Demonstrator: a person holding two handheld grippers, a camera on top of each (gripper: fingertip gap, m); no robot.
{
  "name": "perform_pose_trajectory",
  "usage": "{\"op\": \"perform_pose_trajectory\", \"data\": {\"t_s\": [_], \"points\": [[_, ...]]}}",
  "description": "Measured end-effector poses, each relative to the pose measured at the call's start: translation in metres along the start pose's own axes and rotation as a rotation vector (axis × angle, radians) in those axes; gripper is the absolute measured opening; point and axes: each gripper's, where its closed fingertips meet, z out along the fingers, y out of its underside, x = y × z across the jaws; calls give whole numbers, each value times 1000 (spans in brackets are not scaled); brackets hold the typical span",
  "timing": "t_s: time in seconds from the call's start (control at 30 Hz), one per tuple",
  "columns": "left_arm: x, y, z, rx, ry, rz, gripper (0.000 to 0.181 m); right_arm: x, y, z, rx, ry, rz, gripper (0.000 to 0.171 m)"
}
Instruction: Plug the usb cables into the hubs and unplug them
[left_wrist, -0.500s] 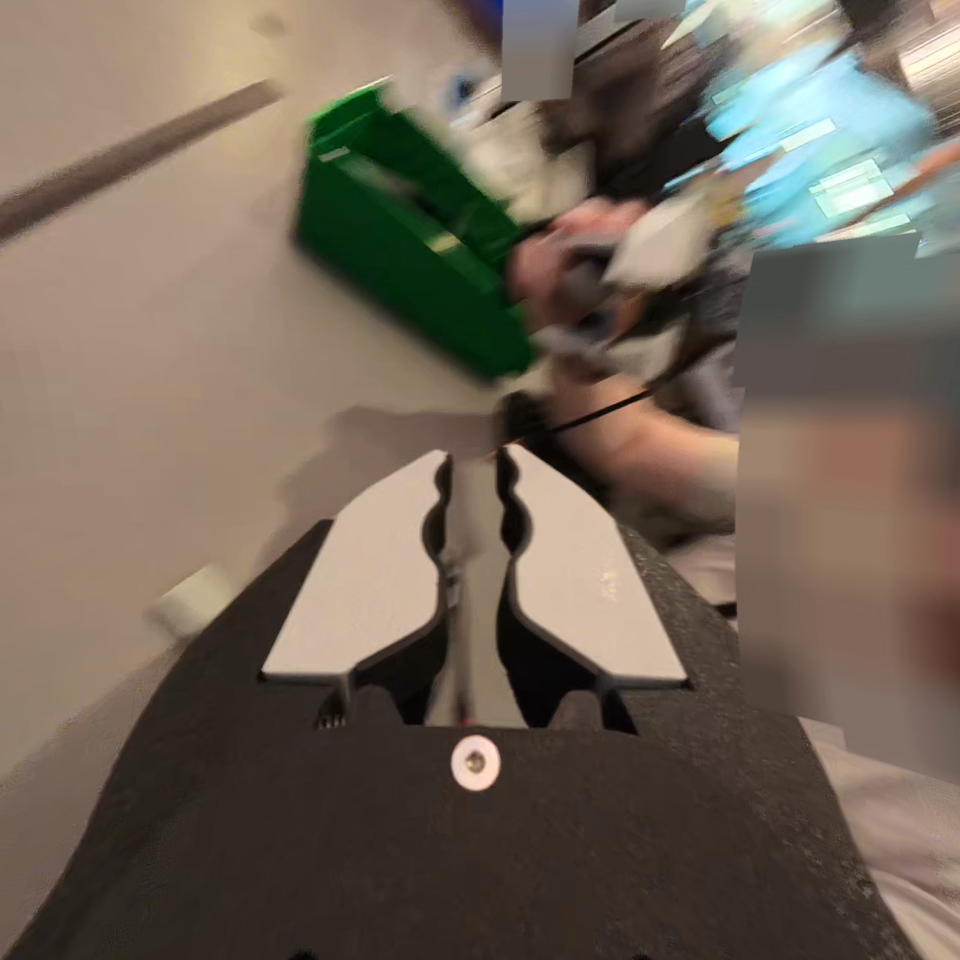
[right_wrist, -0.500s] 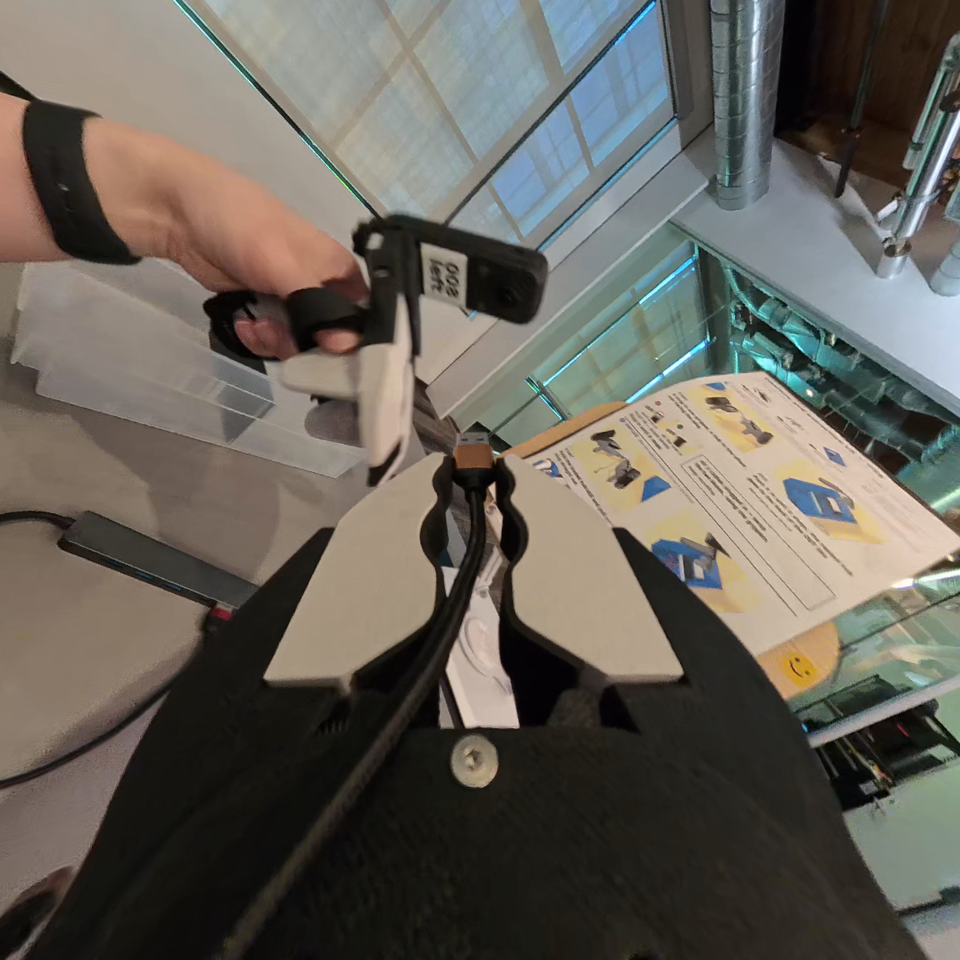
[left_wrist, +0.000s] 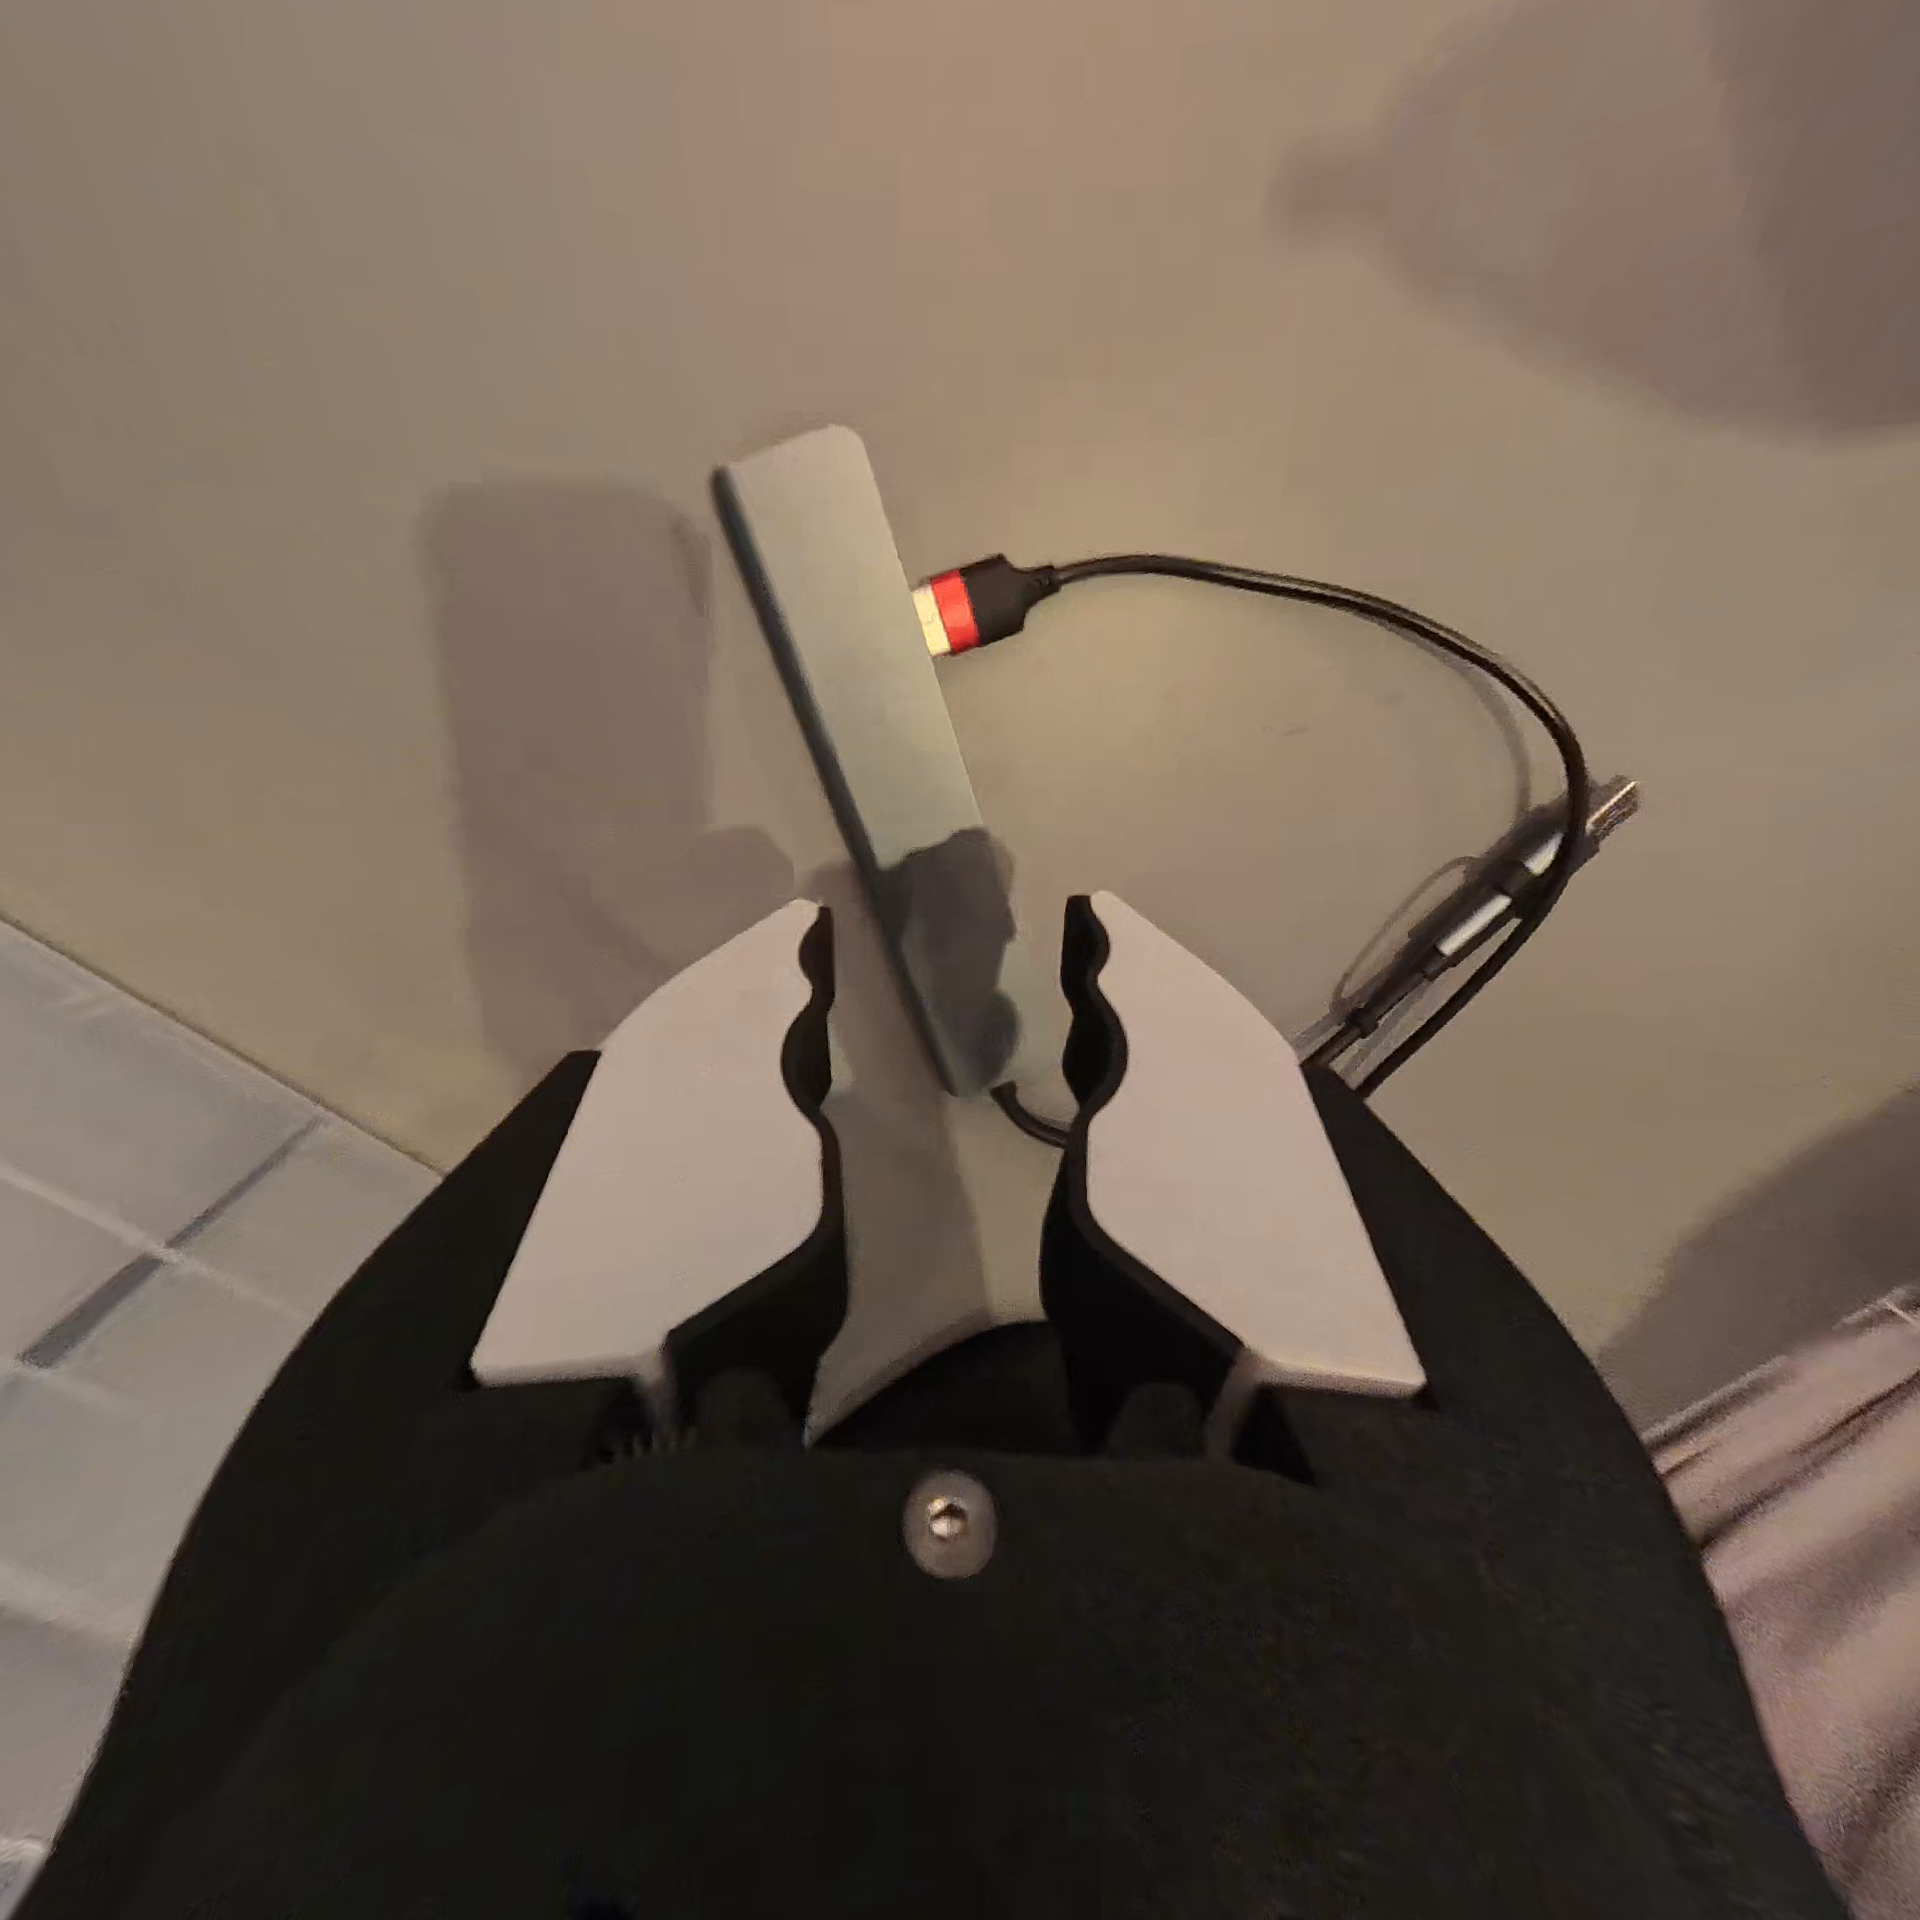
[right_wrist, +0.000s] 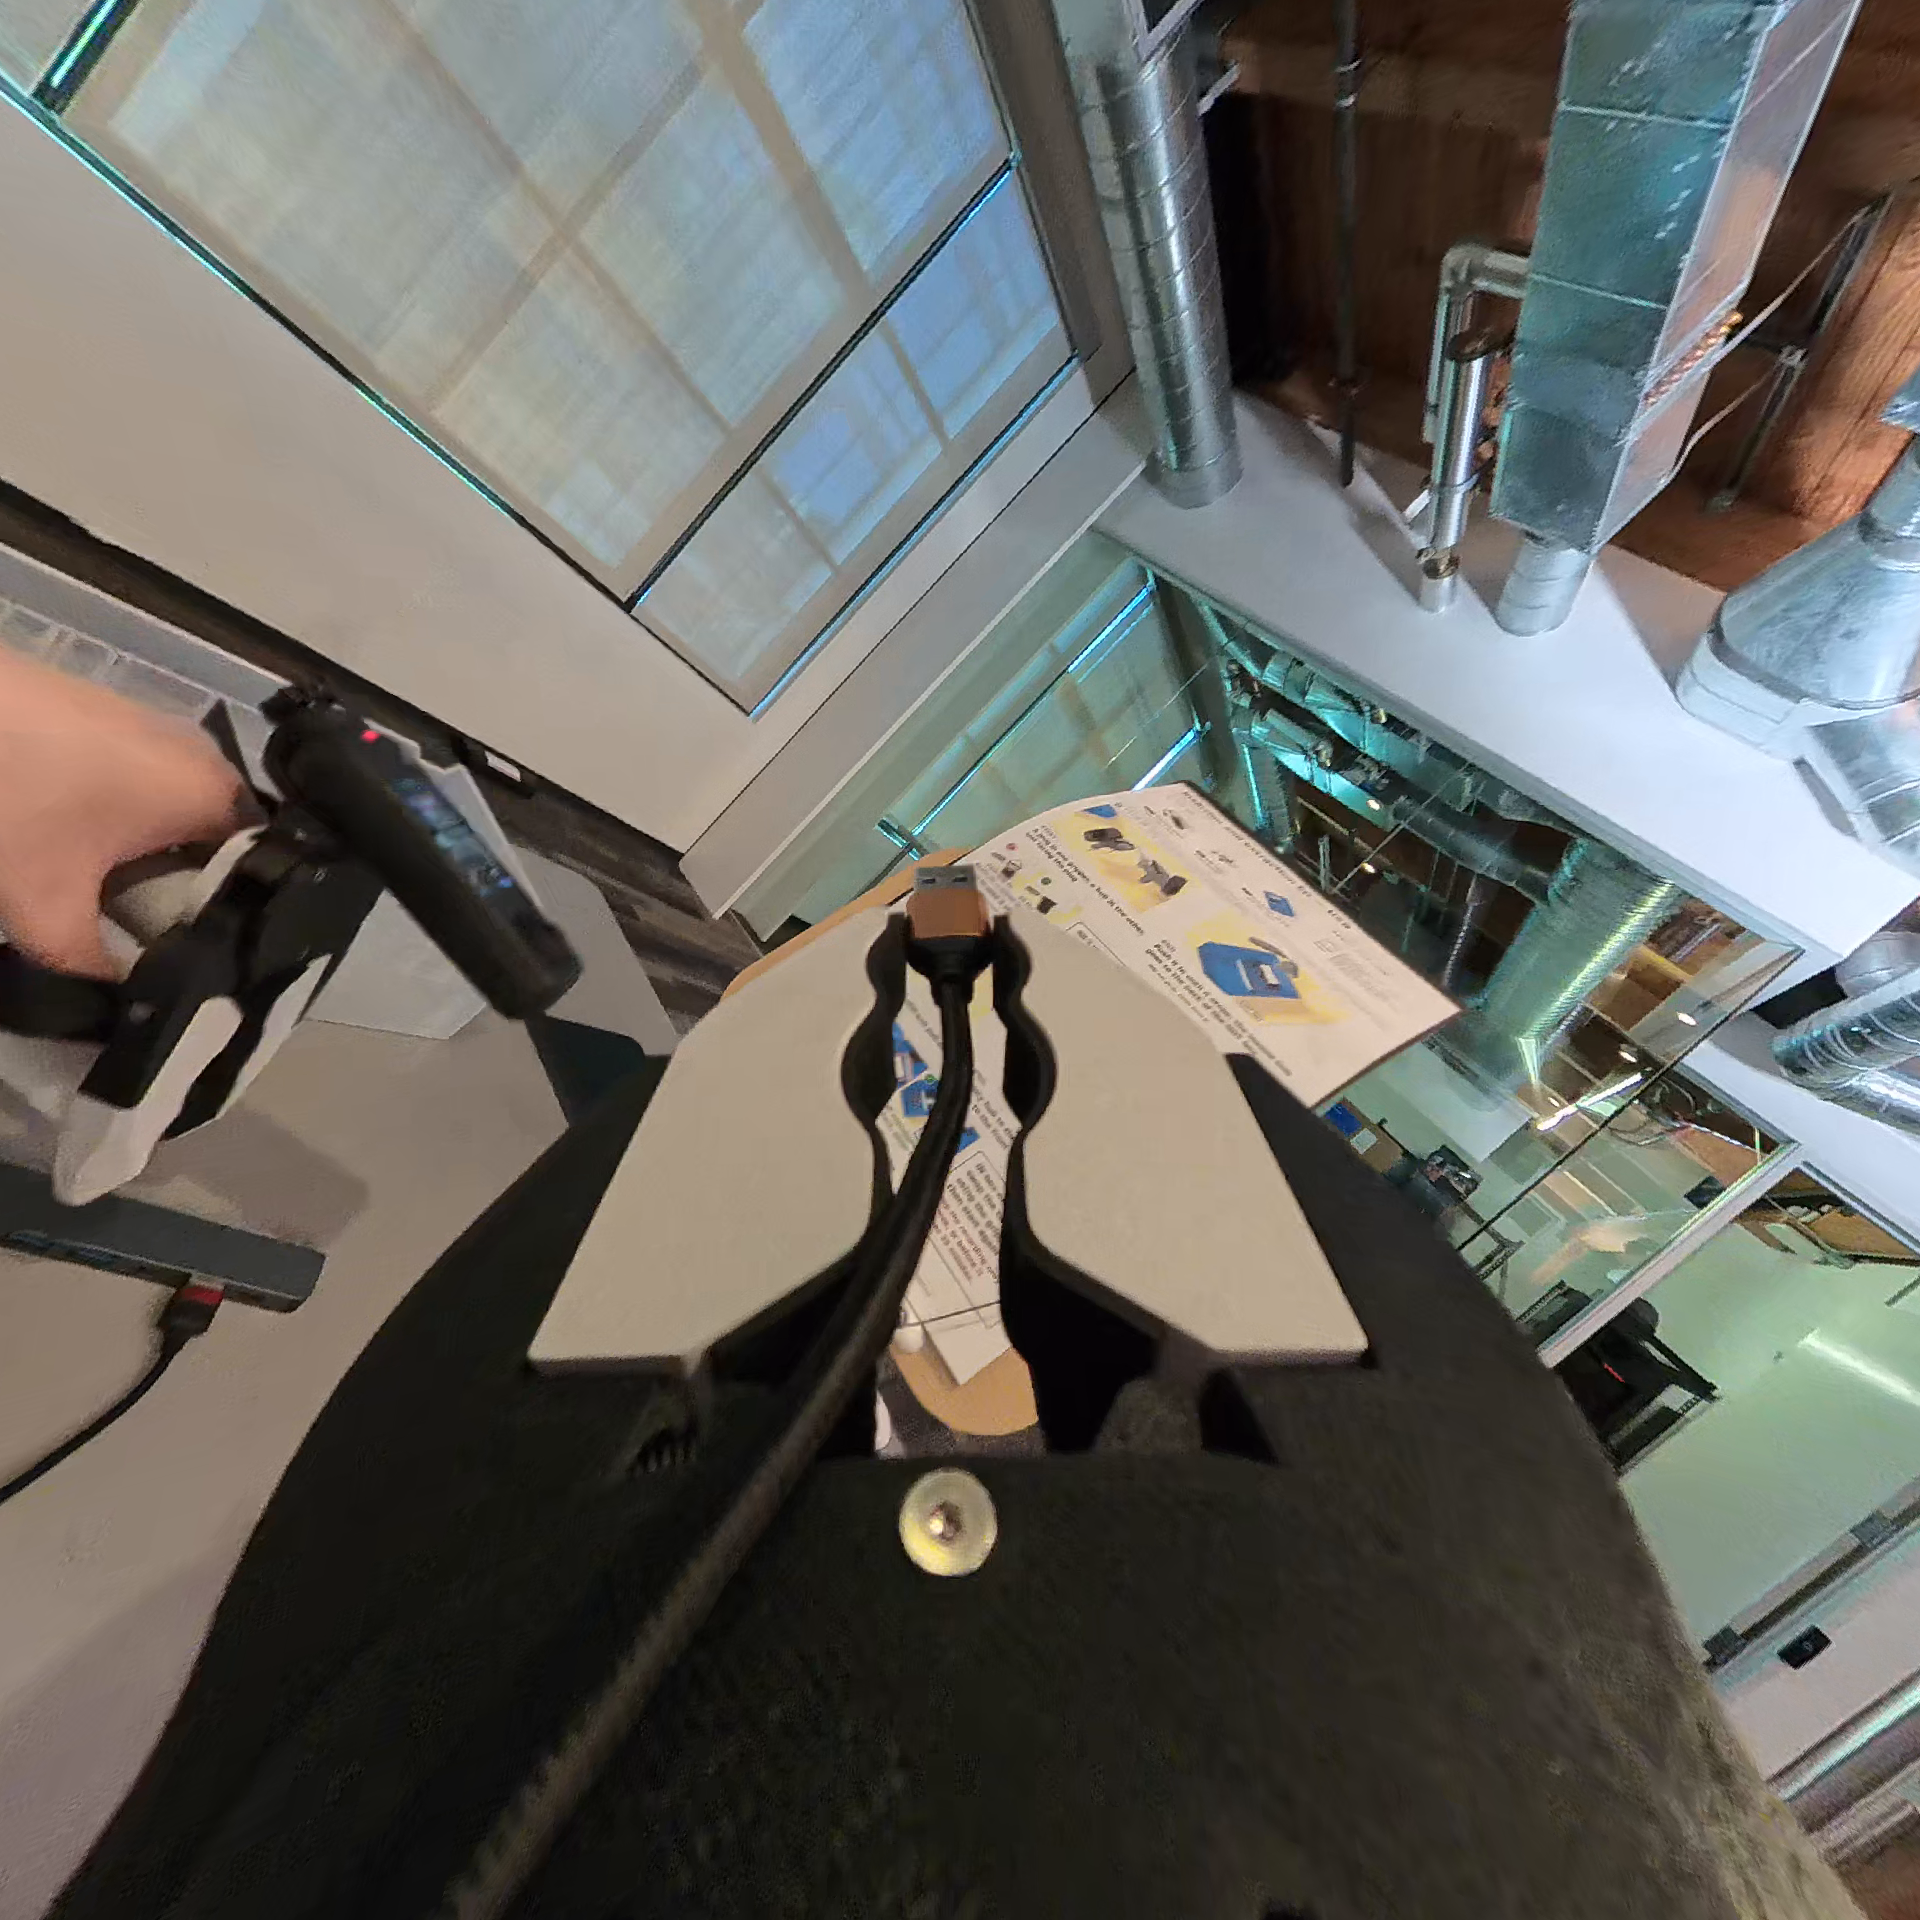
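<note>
A flat grey USB hub (left_wrist: 857, 665) lies on the beige table with a red-collared black USB plug (left_wrist: 968, 615) in its right side. My left gripper (left_wrist: 948, 920) is open, its fingertips on either side of the hub's near end, just above it. My right gripper (right_wrist: 943, 940) is shut on a black cable with a copper-collared USB plug (right_wrist: 943, 906), held in the air pointing away from the table. In the right wrist view the left gripper (right_wrist: 156, 1070) hovers over the hub (right_wrist: 166, 1252), held by a hand.
Loose cables and a silver connector (left_wrist: 1496, 914) lie right of the hub. A clear plastic bin (left_wrist: 114, 1195) stands at the table's left. An illustrated instruction sheet (right_wrist: 1247, 945) on cardboard stands beyond my right gripper. Windows and metal ducts lie farther off. Left tips to right tips: about 35 cm. The silver connector (left_wrist: 1496, 914) is about 11 cm from my left fingertips and 35 cm from my right.
My left gripper has swung down from facing the room to over the hub and has opened. My right gripper has kept its hold on the copper-collared plug and tilted slightly upward.
</note>
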Motion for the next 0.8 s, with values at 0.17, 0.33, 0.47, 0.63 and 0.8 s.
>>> {"op": "perform_pose_trajectory", "data": {"t_s": [0.17, 0.33, 0.47, 0.63, 0.8], "points": [[8, 18, 23, -78, 54, -76, 44, 10, -9, -9, 35, 19, 14, 16], [-3, 28, 30, -137, -38, -92, 38, 15, -15, -14, 58, 29, 14, 16], [-4, 28, 31, -123, -105, -84, 36, 21, -20, -19, 77, 37, 24, 16], [-3, 26, 31, -54, -114, -92, 32, 23, -24, -23, 104, 31, 52, 16], [-3, 27, 30, -118, -104, -75, 32, 22, -23, -22, 101, 14, 60, 16]]}}
